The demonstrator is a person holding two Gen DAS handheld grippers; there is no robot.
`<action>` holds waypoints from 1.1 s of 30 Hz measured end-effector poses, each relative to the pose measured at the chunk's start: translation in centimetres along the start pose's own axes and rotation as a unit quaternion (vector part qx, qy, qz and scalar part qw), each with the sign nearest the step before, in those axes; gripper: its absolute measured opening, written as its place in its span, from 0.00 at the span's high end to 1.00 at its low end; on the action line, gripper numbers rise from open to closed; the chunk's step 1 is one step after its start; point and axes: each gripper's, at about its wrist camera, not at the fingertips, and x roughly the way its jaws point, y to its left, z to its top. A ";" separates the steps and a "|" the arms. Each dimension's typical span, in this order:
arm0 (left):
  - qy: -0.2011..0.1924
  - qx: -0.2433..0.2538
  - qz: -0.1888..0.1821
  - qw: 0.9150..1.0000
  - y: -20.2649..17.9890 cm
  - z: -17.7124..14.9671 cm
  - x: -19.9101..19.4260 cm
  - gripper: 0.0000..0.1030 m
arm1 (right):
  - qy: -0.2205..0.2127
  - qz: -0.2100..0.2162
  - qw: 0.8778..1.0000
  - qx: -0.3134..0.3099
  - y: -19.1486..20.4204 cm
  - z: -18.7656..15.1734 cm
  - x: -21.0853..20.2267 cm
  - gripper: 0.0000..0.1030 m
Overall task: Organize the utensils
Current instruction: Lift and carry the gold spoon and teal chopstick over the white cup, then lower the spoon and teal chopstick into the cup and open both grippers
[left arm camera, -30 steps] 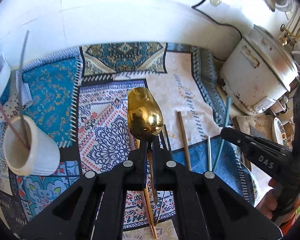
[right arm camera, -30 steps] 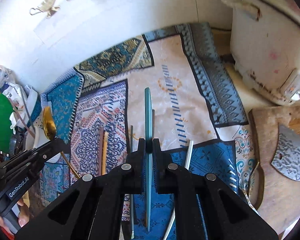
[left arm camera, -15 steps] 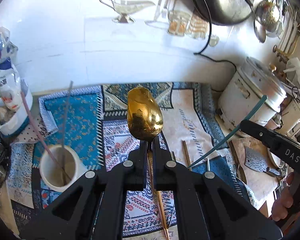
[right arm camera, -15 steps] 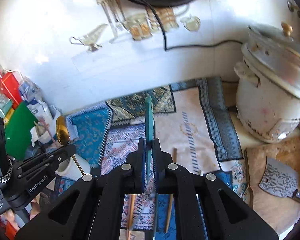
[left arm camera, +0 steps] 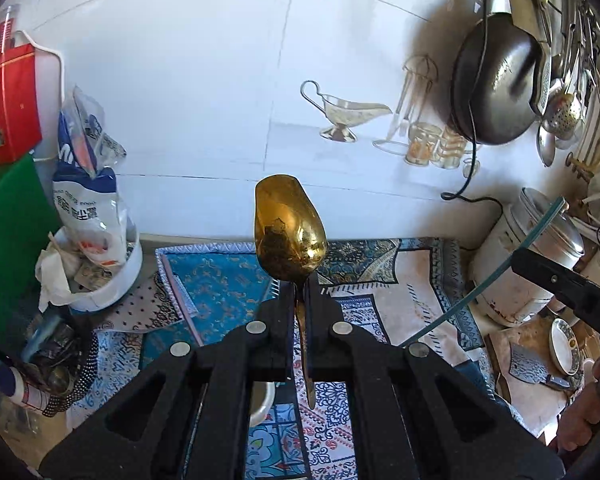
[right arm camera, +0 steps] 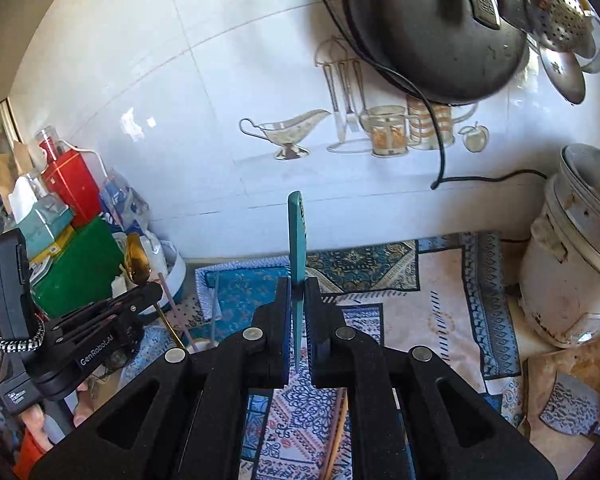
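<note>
Left gripper (left arm camera: pixel 300 292) jaws pinched tight on the shiny gold metal spoon (left arm camera: pixel 289 229), bowl upright above the patterned blue cloth (left arm camera: pixel 228 280) on the tabletop — right gripper (right arm camera: pixel 299 296) jaws likewise clamped on the slim teal plastic stick (right arm camera: pixel 297 236), raised near the white tiled wall (right arm camera: pixel 220 120).

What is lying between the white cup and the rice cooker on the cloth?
In the right wrist view, only patterned cloth shows between the white cup and the rice cooker; the right gripper hides part.
</note>
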 end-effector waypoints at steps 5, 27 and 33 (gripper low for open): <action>-0.012 -0.008 0.015 1.000 2.6 0.8 -0.5 0.97 | -0.011 0.028 0.999 -0.011 3.2 0.8 0.4 0.94; 0.069 0.012 0.061 0.996 8.1 -3.2 7.0 0.97 | 0.121 0.040 0.991 -0.034 9.9 -3.4 10.5 0.94; 0.107 0.015 0.058 0.992 8.4 -4.9 8.7 0.97 | 0.159 0.031 0.986 -0.035 10.0 -4.7 12.5 0.94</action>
